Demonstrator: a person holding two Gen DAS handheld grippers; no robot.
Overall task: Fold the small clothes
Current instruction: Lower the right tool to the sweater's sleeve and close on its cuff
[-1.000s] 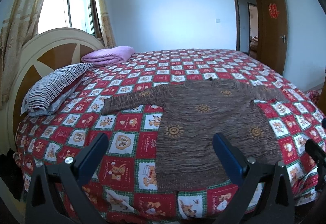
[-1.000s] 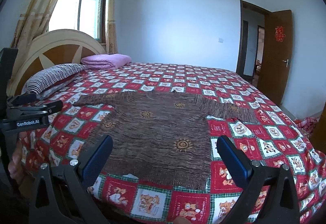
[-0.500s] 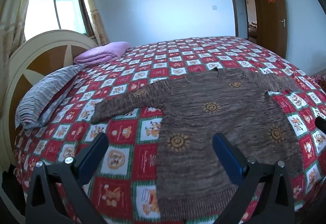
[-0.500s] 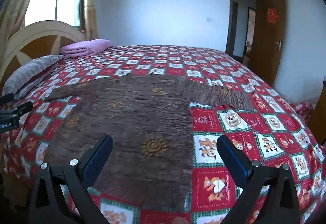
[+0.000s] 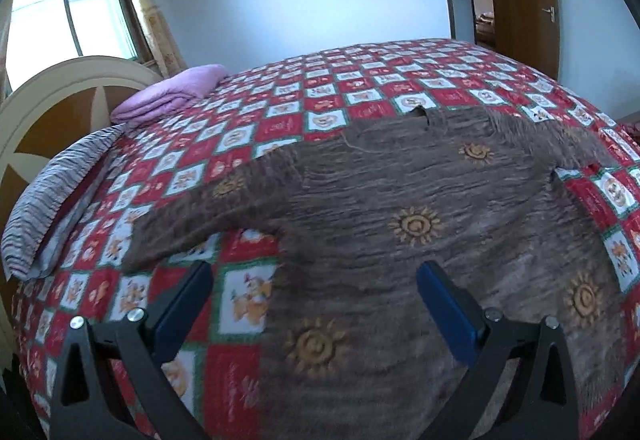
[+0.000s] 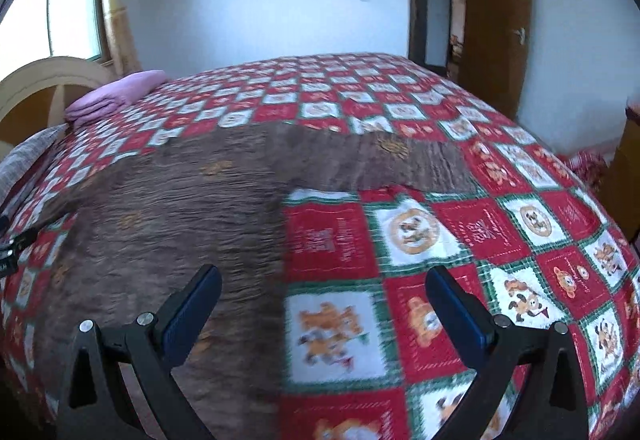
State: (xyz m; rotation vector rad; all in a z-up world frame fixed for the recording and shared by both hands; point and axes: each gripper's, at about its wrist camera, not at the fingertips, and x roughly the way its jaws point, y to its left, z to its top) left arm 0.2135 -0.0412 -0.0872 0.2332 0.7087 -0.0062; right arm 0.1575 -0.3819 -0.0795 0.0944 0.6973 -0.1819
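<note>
Tools first: we are holding the left tool (image 5: 312, 300) with its blue pads wide apart and empty above the sweater's left side edge, and the right tool (image 6: 322, 304) equally spread and empty above the right side edge, each straddling the line where knit meets bedspread. The brown sweater (image 5: 420, 224) is lying flat and face up on the checked bedspread (image 6: 460, 232) near the front edge of the bed, both sleeves spread outward, no fold yet made. To begin well, we are judging that each tool should come down on a side edge or sleeve and pinch only the knit, not the bedspread beneath; the loose weave is likely to stretch, so lifting evenly matters. Farther off, a striped pillow (image 5: 52, 200) and a folded purple blanket (image 5: 168, 92) are resting by the headboard (image 5: 48, 108), well apart from the work.
</note>
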